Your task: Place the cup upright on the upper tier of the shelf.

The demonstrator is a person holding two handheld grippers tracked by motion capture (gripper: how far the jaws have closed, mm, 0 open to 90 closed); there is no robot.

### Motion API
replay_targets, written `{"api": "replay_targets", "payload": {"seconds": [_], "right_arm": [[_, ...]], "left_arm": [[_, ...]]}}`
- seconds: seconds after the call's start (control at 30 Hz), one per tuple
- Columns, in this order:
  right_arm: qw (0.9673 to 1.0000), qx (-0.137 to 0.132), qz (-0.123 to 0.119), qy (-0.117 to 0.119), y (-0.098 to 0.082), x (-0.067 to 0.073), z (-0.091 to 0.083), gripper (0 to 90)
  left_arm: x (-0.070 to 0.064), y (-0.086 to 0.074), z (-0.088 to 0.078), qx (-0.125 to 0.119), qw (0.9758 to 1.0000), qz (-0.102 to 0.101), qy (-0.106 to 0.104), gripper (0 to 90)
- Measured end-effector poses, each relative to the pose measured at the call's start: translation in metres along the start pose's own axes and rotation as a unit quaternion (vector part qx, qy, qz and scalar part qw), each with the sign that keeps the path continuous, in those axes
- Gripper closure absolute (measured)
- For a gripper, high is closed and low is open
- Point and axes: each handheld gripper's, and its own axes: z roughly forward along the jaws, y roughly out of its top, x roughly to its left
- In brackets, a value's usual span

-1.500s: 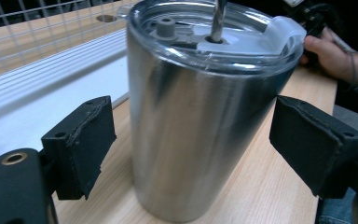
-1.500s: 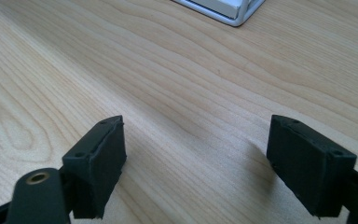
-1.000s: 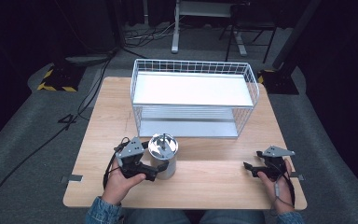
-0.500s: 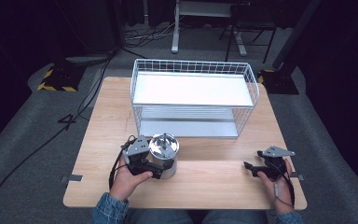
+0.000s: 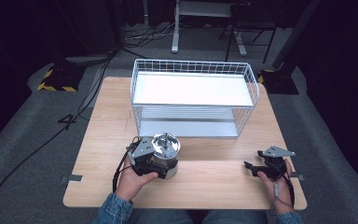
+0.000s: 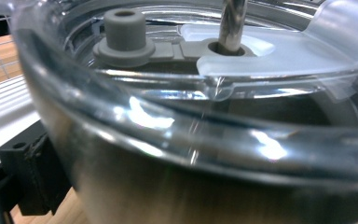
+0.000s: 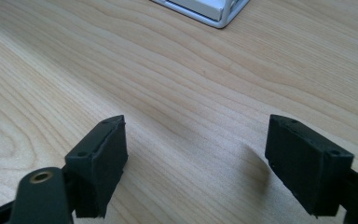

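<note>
Since a second ago the left gripper (image 5: 161, 163) and the steel tumbler (image 5: 164, 155) have shifted a little rightward along the table's (image 5: 214, 179) near edge, now sitting in front of the wire basket's (image 5: 193, 100) left half; the right gripper (image 5: 251, 167) lies where it was, near the near right corner. Seen from above, the left gripper hugs the tumbler's near-left side, and its jaws have just been closing slightly after widening. They seem to be pressed around the tumbler's wall, though the left gripper view is too close to be sure: the clear lid (image 6: 270, 56), its grey stopper (image 6: 123, 32) and the blurred steel wall crowd it, and one black pad (image 6: 32, 170) sits just beside the wall at lower left, the other hidden. Right gripper jaws stand wide apart over bare wood.
</note>
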Motion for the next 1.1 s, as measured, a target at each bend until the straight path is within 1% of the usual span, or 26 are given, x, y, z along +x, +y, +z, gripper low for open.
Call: {"api": "replay_targets", "payload": {"seconds": [0.1, 0.2, 0.3, 0.33, 0.47, 0.53, 0.67, 0.77, 0.83, 0.87, 0.9, 0.93, 0.97, 1.0, 1.07, 1.1], "right_arm": [[1.0, 0.0, 0.0, 0.0, 0.0, 0.0, 0.0, 21.4], [1.0, 0.0, 0.0, 0.0, 0.0, 0.0, 0.0, 22.0], [0.9999, 0.002, 0.007, 0.01, 0.0, -0.001, 0.0, 24.6], [0.9999, 0.002, 0.01, 0.011, 0.0, -0.002, 0.0, 24.6], [0.9999, 0.002, 0.01, 0.011, 0.0, -0.002, 0.0, 24.5], [0.9999, 0.002, 0.009, 0.012, 0.0, -0.002, 0.0, 24.6], [0.9996, 0.005, 0.016, 0.021, 0.0, -0.003, 0.001, 24.4], [0.9997, 0.005, 0.015, 0.021, 0.0, -0.003, 0.001, 24.4], [0.9997, 0.005, 0.015, 0.021, 0.0, -0.003, 0.001, 24.4], [0.9997, 0.005, 0.015, 0.021, 0.0, -0.003, 0.001, 24.4], [0.9997, 0.005, 0.015, 0.021, 0.0, -0.003, 0.001, 24.4], [0.9997, 0.005, 0.015, 0.021, 0.0, -0.003, 0.001, 24.4], [0.9997, 0.005, 0.015, 0.021, 0.0, -0.003, 0.001, 24.4], [0.9997, 0.005, 0.016, 0.021, 0.0, -0.003, 0.001, 24.4], [0.9996, 0.005, 0.016, 0.021, 0.0, -0.003, 0.001, 24.4], [0.9996, 0.005, 0.016, 0.021, 0.0, -0.003, 0.001, 24.4]], "left_arm": [[-0.001, 0.0, 0.0, 0.001, 1.0, 0.005, 0.002, 1.7], [-0.001, 0.001, -0.001, 0.003, 1.0, 0.004, 0.003, 2.0], [-0.002, 0.001, -0.001, 0.006, 0.9999, 0.008, 0.005, 2.2], [-0.002, 0.002, -0.002, 0.008, 0.9999, 0.011, 0.006, 2.3], [-0.002, 0.003, -0.002, 0.013, 0.9998, 0.013, 0.006, 2.4], [-0.003, 0.005, -0.001, 0.018, 0.9998, 0.01, 0.007, 2.5], [-0.003, 0.009, -0.003, 0.018, 0.9998, 0.001, -0.001, 2.8], [-0.003, 0.011, -0.005, 0.018, 0.9998, 0.005, 0.003, 3.1], [-0.002, 0.014, -0.007, 0.019, 0.9998, 0.007, 0.005, 3.1], [-0.002, 0.017, -0.009, 0.022, 0.9997, 0.007, 0.002, 3.2], [-0.002, 0.017, -0.009, 0.022, 0.9997, 0.007, 0.002, 3.2], [-0.003, 0.023, -0.011, 0.023, 0.9997, 0.01, -0.002, 3.2], [-0.003, 0.023, -0.011, 0.023, 0.9997, 0.01, -0.002, 3.2], [-0.004, 0.029, -0.014, 0.021, 0.9997, 0.015, -0.003, 3.2], [-0.005, 0.035, -0.016, 0.019, 0.9996, 0.019, -0.006, 3.2], [-0.005, 0.035, -0.016, 0.019, 0.9996, 0.019, -0.006, 3.2]]}}
